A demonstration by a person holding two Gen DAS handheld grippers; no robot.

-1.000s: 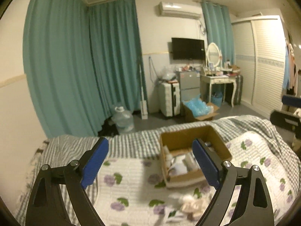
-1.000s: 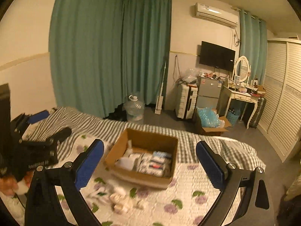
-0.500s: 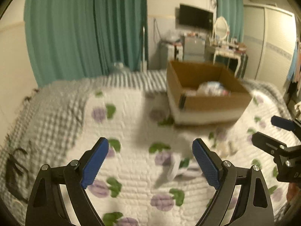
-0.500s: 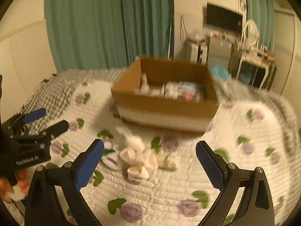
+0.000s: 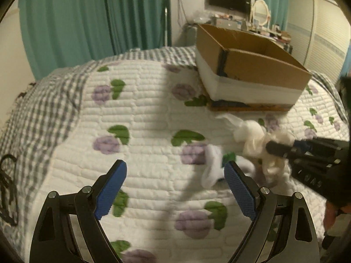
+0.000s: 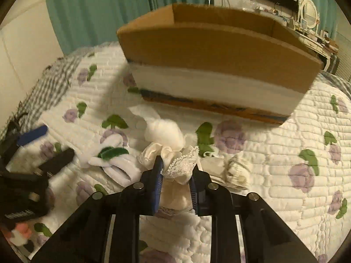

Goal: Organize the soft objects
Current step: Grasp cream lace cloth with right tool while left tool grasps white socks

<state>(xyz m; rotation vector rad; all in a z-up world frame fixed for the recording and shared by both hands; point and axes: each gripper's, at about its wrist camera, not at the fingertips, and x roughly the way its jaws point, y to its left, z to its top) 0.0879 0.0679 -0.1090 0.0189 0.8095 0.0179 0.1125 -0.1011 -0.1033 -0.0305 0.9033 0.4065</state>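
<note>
Left wrist view: the left gripper [image 5: 175,171] hangs over the quilt [image 5: 140,109] with its blue ribbed fingers [image 5: 239,190] wide apart and nothing between them. The quilt is white, stitched in soft ridges, with purple flowers and green leaves; a grey checked blanket [image 5: 41,100] lies along its left edge. A white sock [image 5: 211,166] lies just beside the right finger. Further right is a heap of cream cloth [image 5: 254,135], and the right gripper [image 5: 283,148] reaches into it from the right side. The box [image 5: 258,65] is cardboard, open on top, with a white band low on its walls; it stands behind the heap. The quilt to the left of the sock is bare.

Right wrist view: the right gripper [image 6: 176,175] has its fingers closed on a cream lace cloth [image 6: 182,162], frilly at the edge. A fluffy white ball [image 6: 164,131] sits just behind it, the sock [image 6: 116,166] lies to the left, and a folded cream piece [image 6: 232,171] lies to the right. The box [image 6: 215,50] stands near behind them. The left gripper [image 6: 39,144] is at the left edge, blurred.
</note>
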